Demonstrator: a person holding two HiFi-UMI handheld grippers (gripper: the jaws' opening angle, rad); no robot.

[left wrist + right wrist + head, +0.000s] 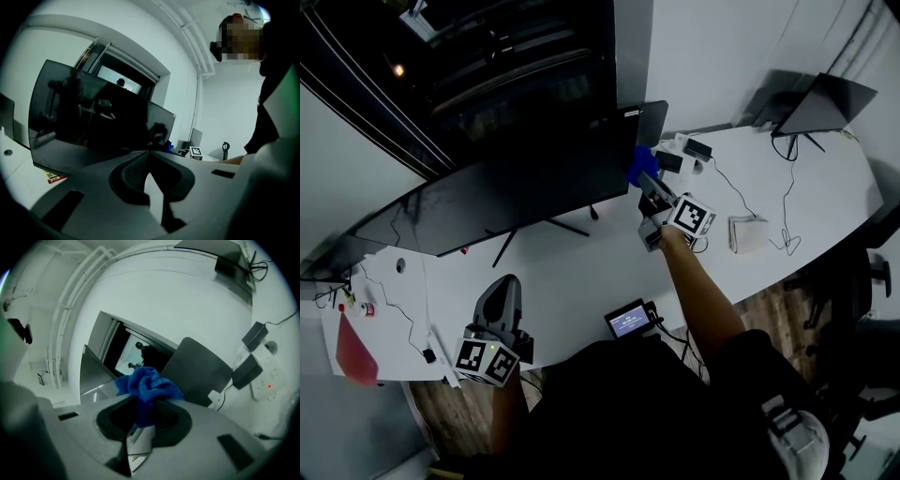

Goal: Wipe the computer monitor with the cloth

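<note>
White desk (581, 281) holds monitor (516, 187); right hand-held gripper (649, 187) clamps cloth (150, 383) (left hand-held gripper (504, 292) closed).

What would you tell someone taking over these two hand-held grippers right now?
Left gripper: shut, empty, low by the near edge of the desk, clear of the monitor.
Right gripper: shut on the blue cloth, held up at the monitor's right end.
Done: the cloth is in hand at the screen.
Left: the wiping itself. Whether the cloth touches the glass, or how much is already wiped, cannot be told.
</note>
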